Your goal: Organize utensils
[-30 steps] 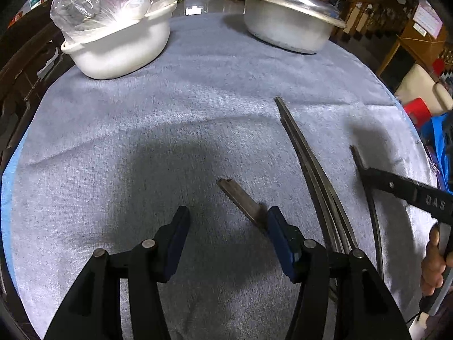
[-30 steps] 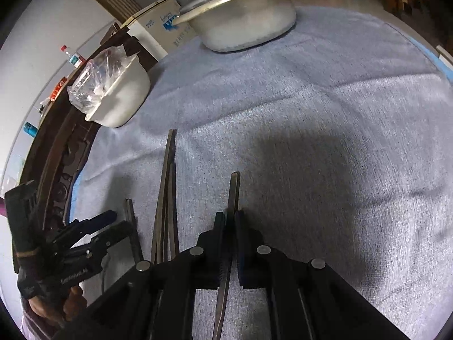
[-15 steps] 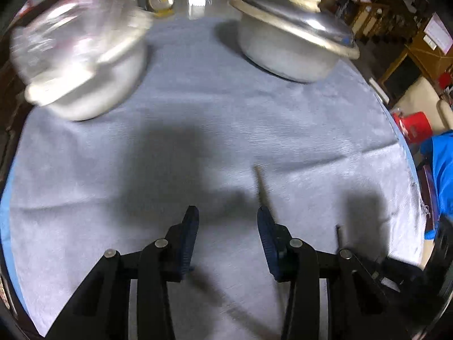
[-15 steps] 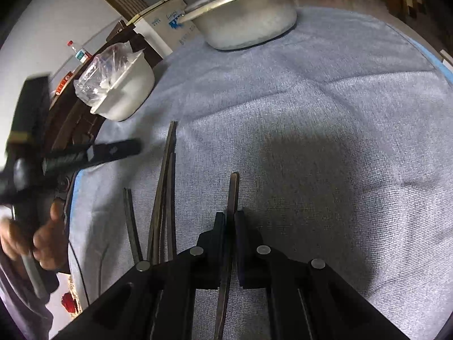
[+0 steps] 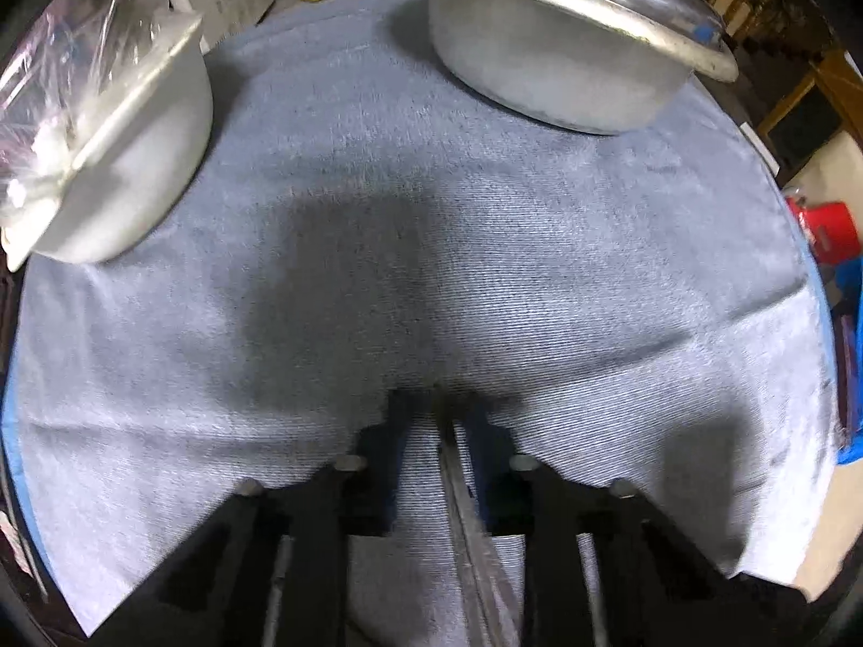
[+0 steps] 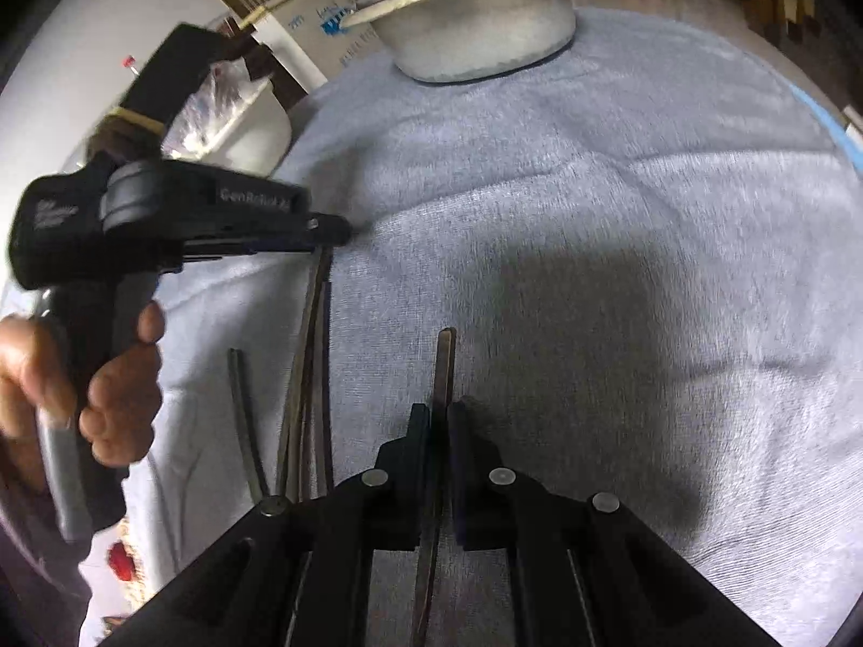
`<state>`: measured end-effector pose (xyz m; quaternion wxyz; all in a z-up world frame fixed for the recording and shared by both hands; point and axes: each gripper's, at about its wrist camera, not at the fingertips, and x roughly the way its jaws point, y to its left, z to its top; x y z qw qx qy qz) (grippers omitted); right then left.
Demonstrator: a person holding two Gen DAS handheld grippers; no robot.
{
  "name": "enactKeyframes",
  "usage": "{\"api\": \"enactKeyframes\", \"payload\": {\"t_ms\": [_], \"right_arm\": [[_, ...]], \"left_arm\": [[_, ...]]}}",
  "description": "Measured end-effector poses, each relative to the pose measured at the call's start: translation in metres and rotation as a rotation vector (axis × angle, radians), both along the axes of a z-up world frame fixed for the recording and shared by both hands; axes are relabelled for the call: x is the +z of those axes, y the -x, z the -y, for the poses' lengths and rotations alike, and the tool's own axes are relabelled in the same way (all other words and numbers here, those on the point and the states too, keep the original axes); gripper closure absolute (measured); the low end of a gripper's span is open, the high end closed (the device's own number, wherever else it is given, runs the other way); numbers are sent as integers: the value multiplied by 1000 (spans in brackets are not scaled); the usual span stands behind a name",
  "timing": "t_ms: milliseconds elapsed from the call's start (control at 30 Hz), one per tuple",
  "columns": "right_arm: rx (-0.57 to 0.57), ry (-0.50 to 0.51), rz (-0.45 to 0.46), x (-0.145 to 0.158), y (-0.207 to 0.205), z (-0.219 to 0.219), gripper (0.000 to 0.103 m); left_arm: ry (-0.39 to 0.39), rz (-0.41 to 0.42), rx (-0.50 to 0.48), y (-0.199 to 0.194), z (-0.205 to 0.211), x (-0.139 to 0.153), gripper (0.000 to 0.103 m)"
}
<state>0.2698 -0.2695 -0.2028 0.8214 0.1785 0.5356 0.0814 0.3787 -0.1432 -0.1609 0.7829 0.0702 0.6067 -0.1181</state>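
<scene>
My right gripper [image 6: 439, 410] is shut on a dark chopstick [image 6: 445, 361] whose end sticks out past the pads above the blue-grey cloth. To its left a bundle of chopsticks [image 6: 310, 356] lies on the cloth, with a single chopstick [image 6: 240, 404] beside it. My left gripper [image 6: 337, 229] has its tip at the bundle's far end. In the left wrist view the left gripper [image 5: 434, 404] points steeply down and its jaws are closing. A chopstick [image 5: 458, 485] runs between them along the right pad, and a strip of cloth still shows beside the left pad.
A lidded metal pot [image 5: 539, 70] stands at the far side of the round table. A white bowl [image 5: 135, 162] with a plastic bag in it stands at the far left. A person's hand [image 6: 118, 404] grips the left tool's handle. The table edge [image 5: 803, 291] curves on the right.
My left gripper has travelled across the table to the far ends of the chopsticks, and its jaws have narrowed from wide apart. The right gripper has kept still with its chopstick.
</scene>
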Motion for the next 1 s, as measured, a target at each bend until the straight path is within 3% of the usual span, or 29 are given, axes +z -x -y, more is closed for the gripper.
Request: {"api": "enactKeyframes", "payload": {"t_ms": [133,233,333,433,767,1000], "right_arm": [[5,104,-15,4,-13,-15,93],[25,180,-11,6,-15,-25,95],[17,194,-1,6,-9,-23,96],[-13,143,32,9,5,-15,96],[-69,17,351,86,96,4,96],[-97,49,556,129,163,-19,96]], "left_arm": [[54,4,5,8,-13,3,95],[86,63,16,21,-29,17,97],[158,130,25,40,-48,45,98],[212,177,25,53,-61,70,98],[355,387,22,147,-105,148,98],[395,547,30,220,-132,181,98]]}}
